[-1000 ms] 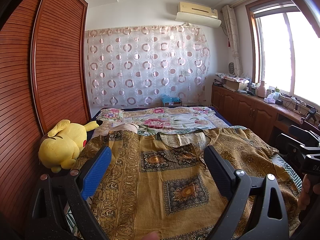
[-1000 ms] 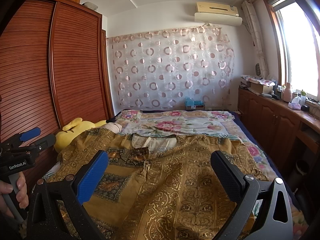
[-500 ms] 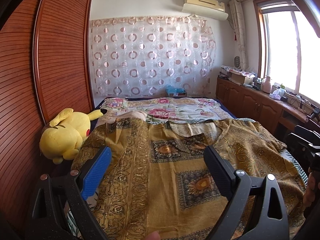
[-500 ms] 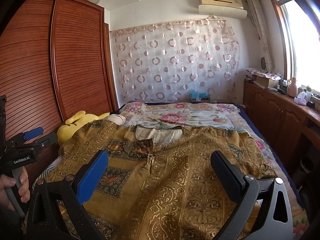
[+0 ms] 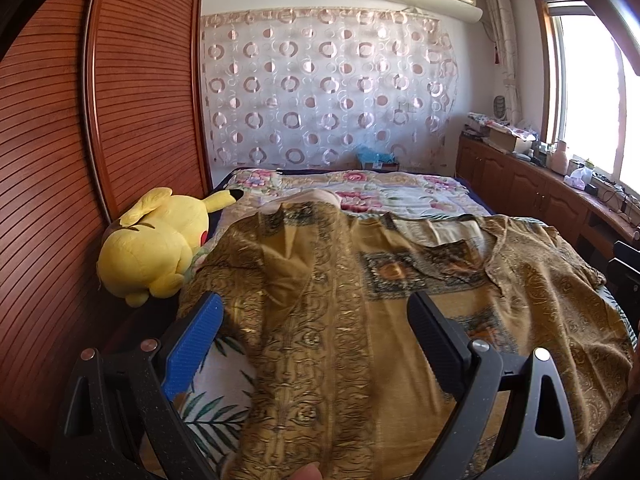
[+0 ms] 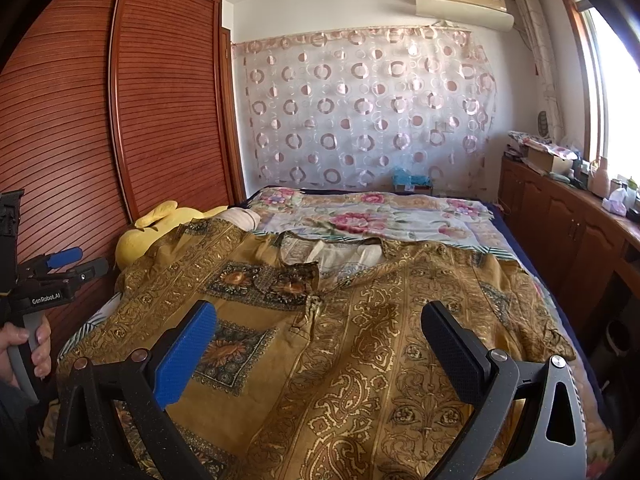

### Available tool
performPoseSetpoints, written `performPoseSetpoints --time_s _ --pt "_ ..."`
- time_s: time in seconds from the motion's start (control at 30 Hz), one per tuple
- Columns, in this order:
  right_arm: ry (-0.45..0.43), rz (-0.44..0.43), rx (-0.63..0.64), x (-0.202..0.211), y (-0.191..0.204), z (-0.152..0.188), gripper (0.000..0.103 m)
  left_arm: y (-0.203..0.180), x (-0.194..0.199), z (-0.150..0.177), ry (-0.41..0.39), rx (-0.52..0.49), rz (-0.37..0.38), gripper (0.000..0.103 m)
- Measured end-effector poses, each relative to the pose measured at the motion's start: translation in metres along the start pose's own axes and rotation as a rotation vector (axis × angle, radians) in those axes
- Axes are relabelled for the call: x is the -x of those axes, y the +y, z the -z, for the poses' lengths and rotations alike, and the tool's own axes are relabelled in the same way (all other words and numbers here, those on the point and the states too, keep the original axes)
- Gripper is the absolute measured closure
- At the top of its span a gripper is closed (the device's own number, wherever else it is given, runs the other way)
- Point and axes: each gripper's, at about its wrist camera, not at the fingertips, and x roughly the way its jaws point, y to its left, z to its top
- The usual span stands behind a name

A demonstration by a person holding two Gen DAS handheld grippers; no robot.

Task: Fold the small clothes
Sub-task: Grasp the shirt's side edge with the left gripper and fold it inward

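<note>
Both grippers have dipped and slid left since a second ago, so the garment point(image 5: 360, 320) now fills more of the lower frame in the left wrist view, and its left edge plus a strip of leaf-print sheet point(image 5: 208, 408) show at lower left. Cloth itself looks unshifted: same creases, same neckline opening.

Garment is a mustard-gold printed top, spread face up across the near half of the bed point(image 6: 400, 216), collar toward the centre of the frame, left sleeve bunched up at centre left next to the yellow plush toy point(image 5: 156, 248). Not folded yet, no crease made.

Left gripper point(image 5: 316, 324) hovers over the garment's left panel, jaws wide apart, nothing between them. Right gripper point(image 6: 320, 336) hangs over the centre front near the placket, also spread wide and empty. In the right wrist view a hand point(image 6: 24, 352) at the left edge grips the left gripper's handle.

Judgement: this is the approach, both tools closing in on the fabric before a first pinch. Left one seems headed for the left side seam or sleeve, likely for a fold inward. Thin cloth, will sag and wrinkle if lifted from one point.

Further out: floral quilt point(image 6: 380, 212) at mid frame, slatted wooden wardrobe point(image 5: 140, 100) at left, circle-print curtain point(image 5: 328, 92) behind, cabinets point(image 6: 560, 220) under the window at right.
</note>
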Motion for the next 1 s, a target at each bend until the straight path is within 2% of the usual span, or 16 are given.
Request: performPoseSetpoints --time_s 0.17,0.4,0.57,0.73,0.83,1.0 --pt "0.038 -0.031 0.027 -0.015 0.004 0.0 0.001 0.021 -0.014 0.0 0.029 -0.01 -0.012 0.009" --pt "0.137 -0.085 0.054 -0.034 0.005 0.004 0.001 0.062 -0.036 -0.005 0.08 0.03 0.011 0.009" --pt "0.2 -0.124 0.057 -0.032 0.002 0.005 0.002 0.089 -0.063 -0.003 0.146 0.081 0.031 0.018" --pt "0.224 -0.149 0.067 -0.021 0.0 -0.001 0.002 0.111 -0.089 0.003 0.223 0.134 0.061 0.028" --pt "0.218 -0.16 0.074 -0.022 -0.002 -0.005 0.002 0.124 -0.105 0.008 0.283 0.202 0.088 0.028" --pt "0.204 -0.17 0.087 -0.017 -0.003 -0.006 0.002 0.143 -0.121 0.015 0.329 0.294 0.124 0.028"
